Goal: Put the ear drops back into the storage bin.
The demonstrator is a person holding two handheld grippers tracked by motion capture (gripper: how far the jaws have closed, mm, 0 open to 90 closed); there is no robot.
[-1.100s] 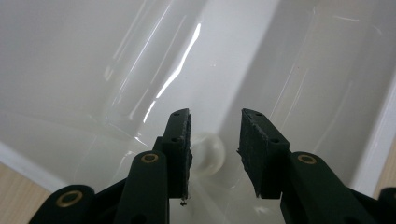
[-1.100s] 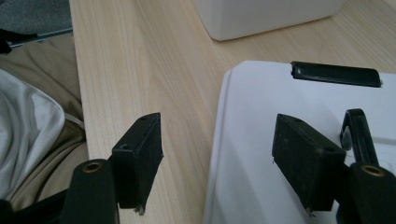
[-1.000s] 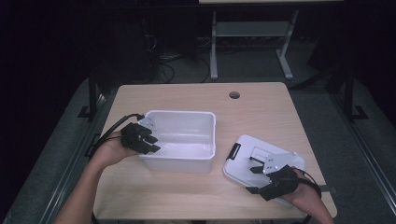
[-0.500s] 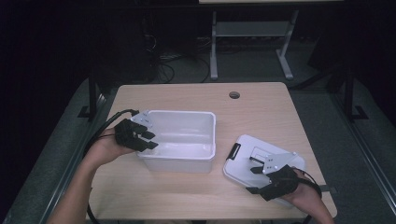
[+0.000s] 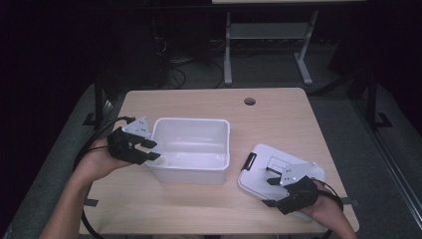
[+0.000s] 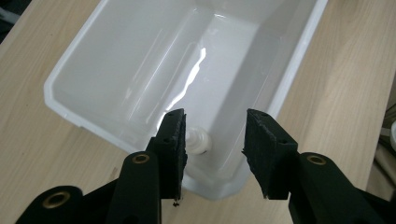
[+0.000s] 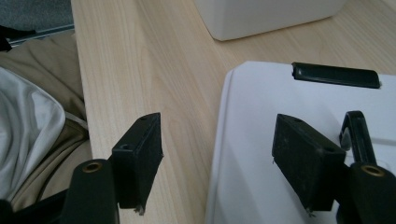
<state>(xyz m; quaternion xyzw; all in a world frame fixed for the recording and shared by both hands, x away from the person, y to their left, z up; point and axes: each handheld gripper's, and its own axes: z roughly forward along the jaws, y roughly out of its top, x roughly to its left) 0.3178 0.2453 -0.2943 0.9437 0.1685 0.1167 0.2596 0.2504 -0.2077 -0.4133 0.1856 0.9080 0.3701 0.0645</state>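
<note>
Two claws, both empty: left gripper (image 5: 152,149) slightly parted above tub (image 5: 226,144), right gripper (image 5: 272,178) wide astride lid (image 5: 261,159) edge, probably to lift it.

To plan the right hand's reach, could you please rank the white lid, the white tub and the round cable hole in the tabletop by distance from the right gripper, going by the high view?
1. white lid: directly under the right gripper, at the table's near right.
2. white tub: left of the lid, mid-table.
3. round cable hole: at the far edge.
</note>
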